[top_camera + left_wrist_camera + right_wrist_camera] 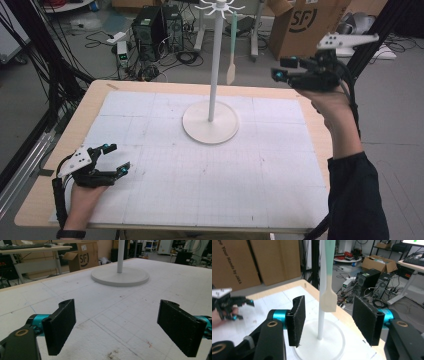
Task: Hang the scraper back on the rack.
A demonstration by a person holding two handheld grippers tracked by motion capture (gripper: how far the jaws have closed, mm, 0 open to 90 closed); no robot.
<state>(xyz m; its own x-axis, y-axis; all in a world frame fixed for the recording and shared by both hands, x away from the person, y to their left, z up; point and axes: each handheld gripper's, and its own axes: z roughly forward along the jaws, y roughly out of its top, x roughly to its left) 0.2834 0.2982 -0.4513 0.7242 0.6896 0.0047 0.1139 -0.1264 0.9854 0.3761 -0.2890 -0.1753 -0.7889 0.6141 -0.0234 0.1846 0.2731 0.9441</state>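
High view: both tools (111, 159) (283, 68) apart, slim spatula (232, 50) on white round-based stand (210, 121)

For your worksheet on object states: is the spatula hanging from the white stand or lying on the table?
Hanging. The spatula dangles blade-down from the stand top, clear of the table.

- A white gridded mat (165, 195) covers most of the light wooden desk (75, 117)
- A white stand with a round base and tall thin pole (210, 122) sits on the mat, at the far middle
- A spatula with a pale green handle and cream blade (231, 60) hangs from the stand's top hooks, right of the pole
- The left gripper (114, 160) rests on the mat's near left corner
- The right gripper (280, 69) is raised over the desk's far right edge, right of the spatula
- A brown cardboard box (305, 20) stands on the floor behind the desk, at the right
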